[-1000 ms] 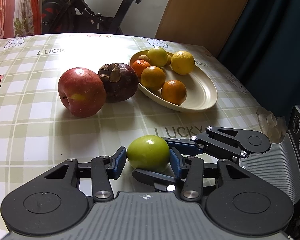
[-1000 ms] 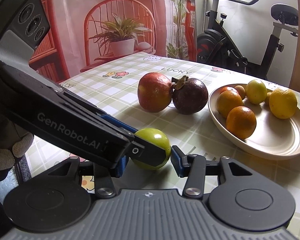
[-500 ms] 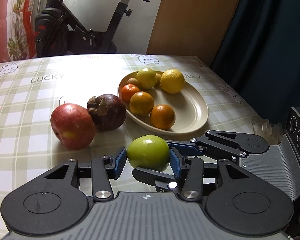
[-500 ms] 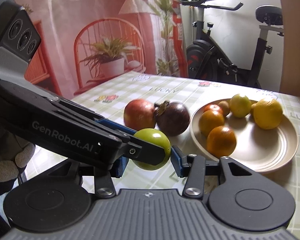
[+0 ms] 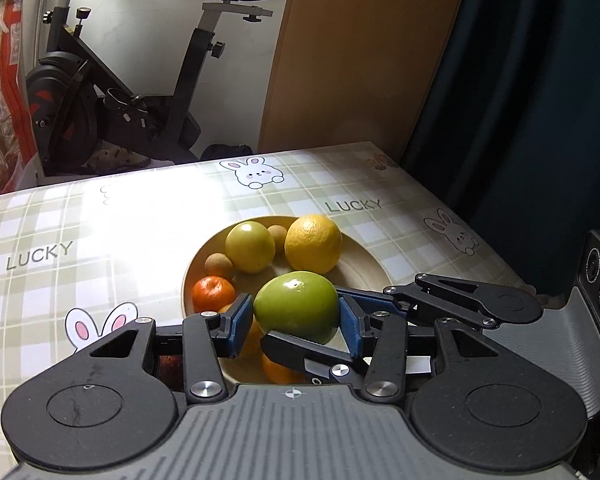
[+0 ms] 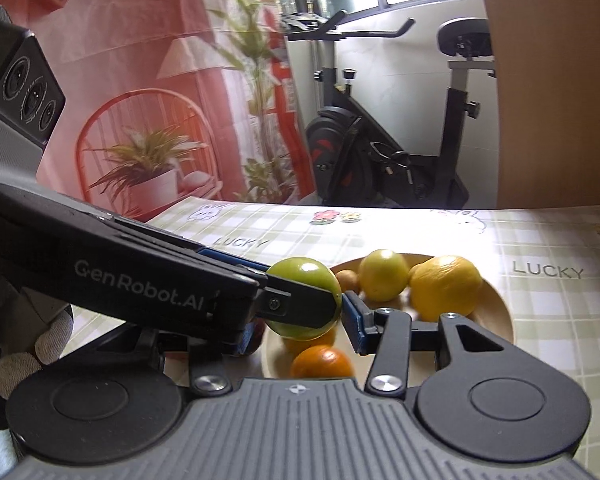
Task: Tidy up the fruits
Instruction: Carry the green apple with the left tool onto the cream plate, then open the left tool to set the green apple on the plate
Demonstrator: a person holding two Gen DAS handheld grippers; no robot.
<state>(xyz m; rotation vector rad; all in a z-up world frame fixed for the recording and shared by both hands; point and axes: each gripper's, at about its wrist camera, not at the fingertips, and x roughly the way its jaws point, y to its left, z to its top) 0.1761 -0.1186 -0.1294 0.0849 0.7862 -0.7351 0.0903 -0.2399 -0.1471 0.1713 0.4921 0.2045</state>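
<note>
Both grippers pinched one smooth, glossy green apple [image 5: 296, 306] between blue rubbery pads: the left gripper [image 5: 296, 322] and the right gripper [image 6: 300, 312] crossed on it. Just below and ahead of them sat a shallow beige plate [image 5: 364, 258] holding a dimpled lemon [image 5: 313, 243] and round oranges [image 5: 213, 294].

Glossy green apple [image 5: 296, 306], round and whole, raised above tan oval plate [image 5: 364, 258] holding lemon [image 5: 313, 243], yellow-green fruit [image 5: 250, 246], oranges [image 5: 213, 294] and two small brown fruits [image 5: 218, 266].

Green fruit [image 5: 296, 306] between hand-held gripper [image 5: 296, 320] pads
</note>
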